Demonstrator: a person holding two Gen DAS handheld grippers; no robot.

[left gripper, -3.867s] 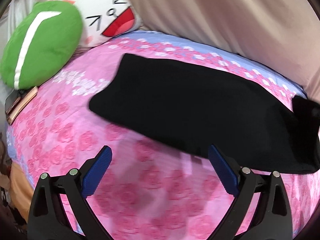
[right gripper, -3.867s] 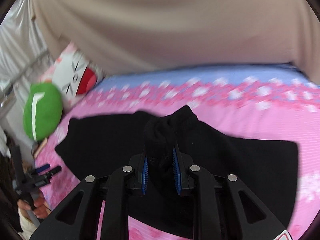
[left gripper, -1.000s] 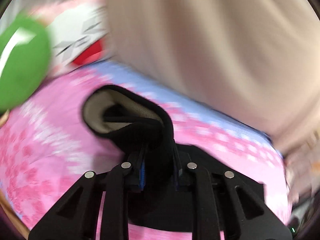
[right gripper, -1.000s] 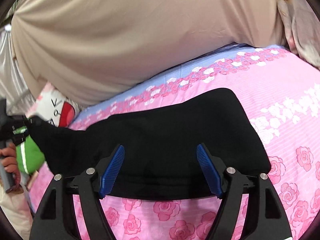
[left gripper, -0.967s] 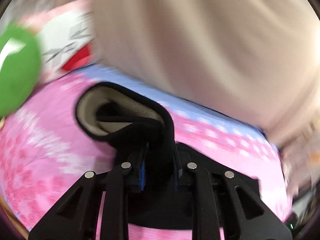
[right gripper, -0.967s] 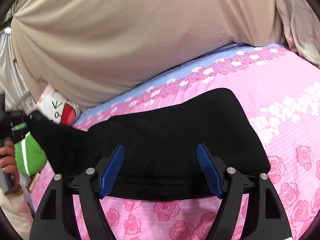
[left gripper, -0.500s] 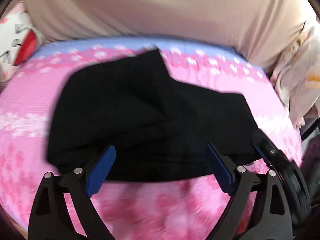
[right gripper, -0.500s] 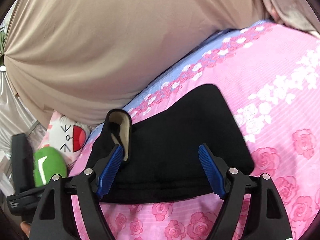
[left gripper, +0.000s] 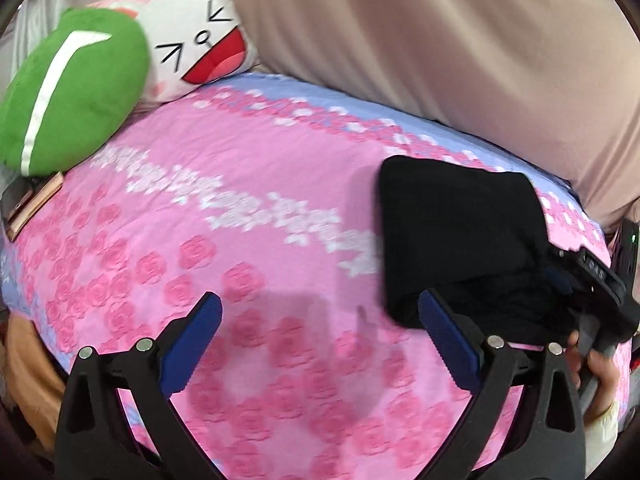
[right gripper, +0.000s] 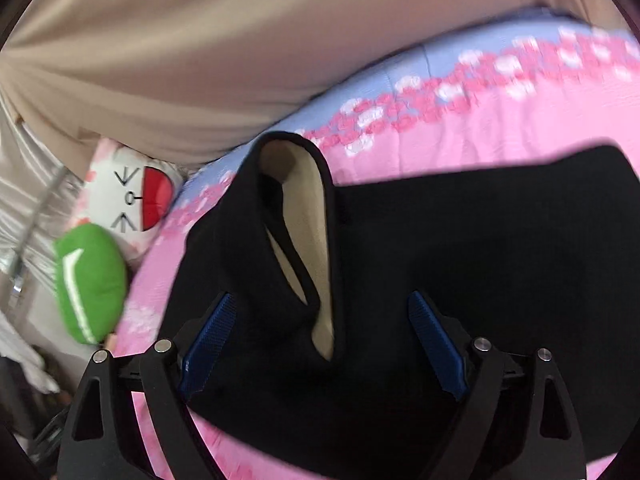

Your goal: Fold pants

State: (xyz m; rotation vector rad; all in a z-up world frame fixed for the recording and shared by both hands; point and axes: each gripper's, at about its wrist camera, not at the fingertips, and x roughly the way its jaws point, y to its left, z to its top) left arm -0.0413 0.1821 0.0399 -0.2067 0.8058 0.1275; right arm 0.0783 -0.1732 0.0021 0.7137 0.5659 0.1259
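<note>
The left gripper (left gripper: 320,344) was clamped on the cuff end of the pants (left gripper: 460,248) a second ago and carrying it across; its jaws have just been opening and now stand wide with nothing between them, only pink bedsheet (left gripper: 240,208) showing in the gap; so the end has been let go and the fold across the length looks laid down. The right gripper (right gripper: 320,344) has also been spreading its jaws a little further; they stand wide over the black cloth with the pads not pressing on it, so it has hold of nothing.

The pants now lie as a much shorter black bundle on the far right part of the bed, near the beige curtain (left gripper: 440,40) and well apart from the green cushion (left gripper: 76,92) and the cat-face pillow (left gripper: 192,40). In the right wrist view the top layer has not settled flat; one leg opening (right gripper: 304,240) stands up and gapes, showing its cream fleece lining. The edges are blurred, so whether the layers line up squarely is hard to say; I judge the raised cuff wants pressing down or squaring before the fold counts as finished.
</note>
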